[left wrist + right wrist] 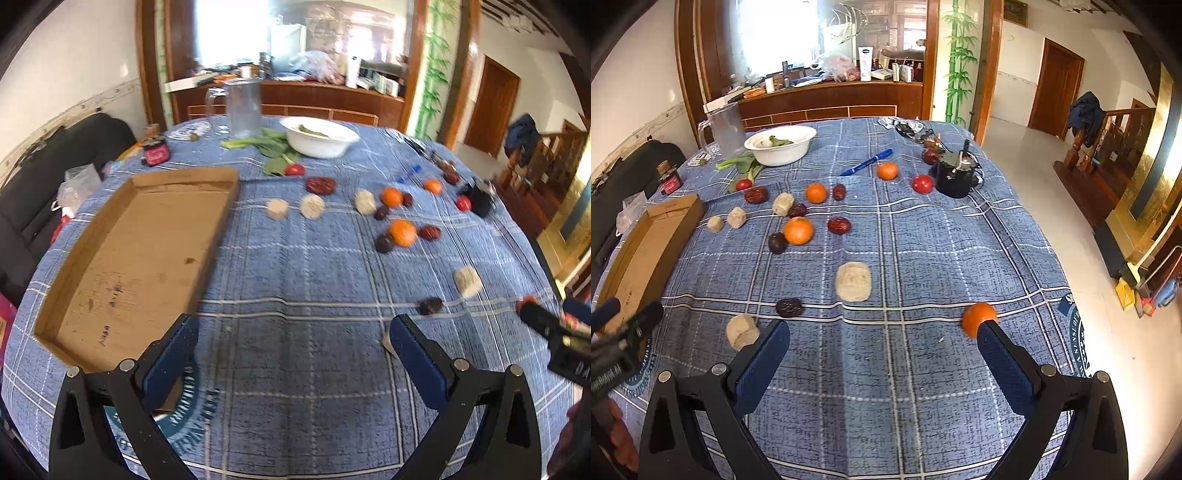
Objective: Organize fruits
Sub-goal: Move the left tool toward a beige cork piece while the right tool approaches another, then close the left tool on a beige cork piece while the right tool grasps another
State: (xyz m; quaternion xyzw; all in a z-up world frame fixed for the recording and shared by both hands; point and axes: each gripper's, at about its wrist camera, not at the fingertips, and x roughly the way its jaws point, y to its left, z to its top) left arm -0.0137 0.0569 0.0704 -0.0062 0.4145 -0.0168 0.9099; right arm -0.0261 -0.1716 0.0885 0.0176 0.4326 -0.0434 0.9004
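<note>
- The left gripper point(293, 345) hangs above the blue plaid tablecloth point(303, 266) with its blue-padded jaws wide apart and nothing between them.
- The right gripper point(882, 349) is likewise spread open and empty, low over the near part of the table.
- The shallow brown cardboard tray point(147, 251) lies at the left of the table with nothing in it, so I judge the sorting has hardly begun.
- The fruit is scattered on the cloth, well apart from the tray: round orange tangerines point(798, 230), wrinkled dark red dates point(839, 225), small red tomatoes point(922, 184) and pale beige rough lumps point(853, 281).
- Nearest the right gripper is a lone tangerine point(979, 319), just beside its right finger point(1004, 363); that looks the natural first pick.
- To do it well, centre the jaws on the tangerine before closing, since a round fruit would roll off a one-sided push.
- Squeeze gently: tangerines and tomatoes would likely bruise, and the dates are small enough to slip.
- The left gripper sits closest to the tray and to a pale lump point(388, 341) by its right finger, and could take that.
- Keep the two grippers' paths apart near the table centre.
- Steer clear of the white bowl point(781, 146), the blue pen point(866, 162) and the black cup point(955, 177).
</note>
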